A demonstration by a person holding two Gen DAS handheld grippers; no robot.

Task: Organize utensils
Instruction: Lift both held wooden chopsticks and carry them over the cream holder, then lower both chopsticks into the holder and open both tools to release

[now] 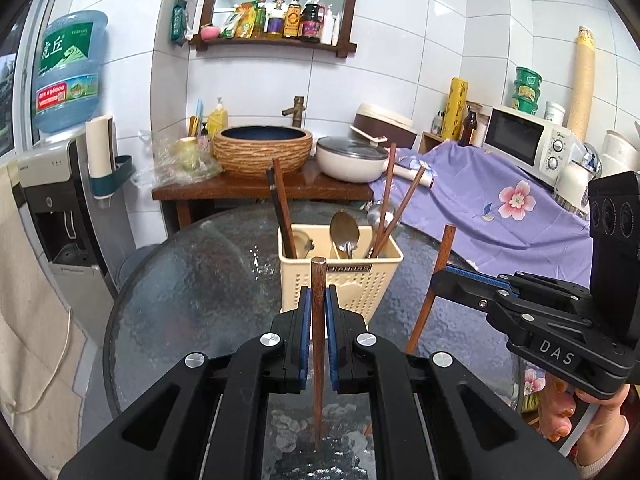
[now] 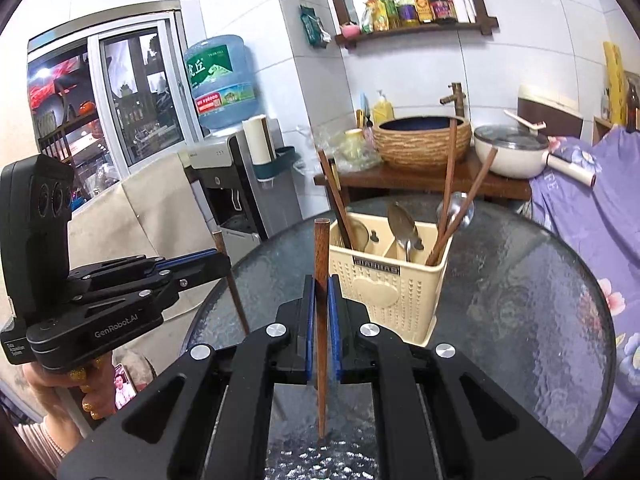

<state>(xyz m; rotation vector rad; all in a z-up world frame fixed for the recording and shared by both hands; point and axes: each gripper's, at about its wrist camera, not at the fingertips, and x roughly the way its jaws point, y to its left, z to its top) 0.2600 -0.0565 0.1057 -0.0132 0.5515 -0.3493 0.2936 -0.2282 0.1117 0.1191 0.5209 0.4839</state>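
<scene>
Right now each gripper clamps one brown wooden chopstick, held roughly upright above the round glass table (image 1: 180, 280). In the left wrist view, the left gripper (image 1: 319, 300) has its blue pads pressed against both sides of the left chopstick (image 1: 318, 344), whose thick end pokes up above the fingertips and whose thin tip hangs just over the glass. The right gripper (image 1: 442, 276) shows at the right edge of that view, closed on its own stick, with a hand (image 1: 576, 416) under its handle. In the right wrist view, the right gripper (image 2: 320, 300) pinches the right chopstick (image 2: 321, 344) the same way, upright with its point just above the glass, and the left gripper (image 2: 224, 262) appears at the left, gripping its stick. Just beyond both grippers stands the cream utensil caddy (image 1: 344, 276) on the table, divided into compartments: dark chopsticks (image 1: 282, 208) lean in the left one, spoons (image 1: 344, 228) sit in the middle one, and more brown chopsticks (image 1: 390, 208) with a metal ladle (image 2: 456, 206) lean in the right one. Behind the table are a woven basin (image 1: 262, 148), a lidded white pot (image 1: 352, 158) and a purple floral cloth (image 1: 492, 208).
</scene>
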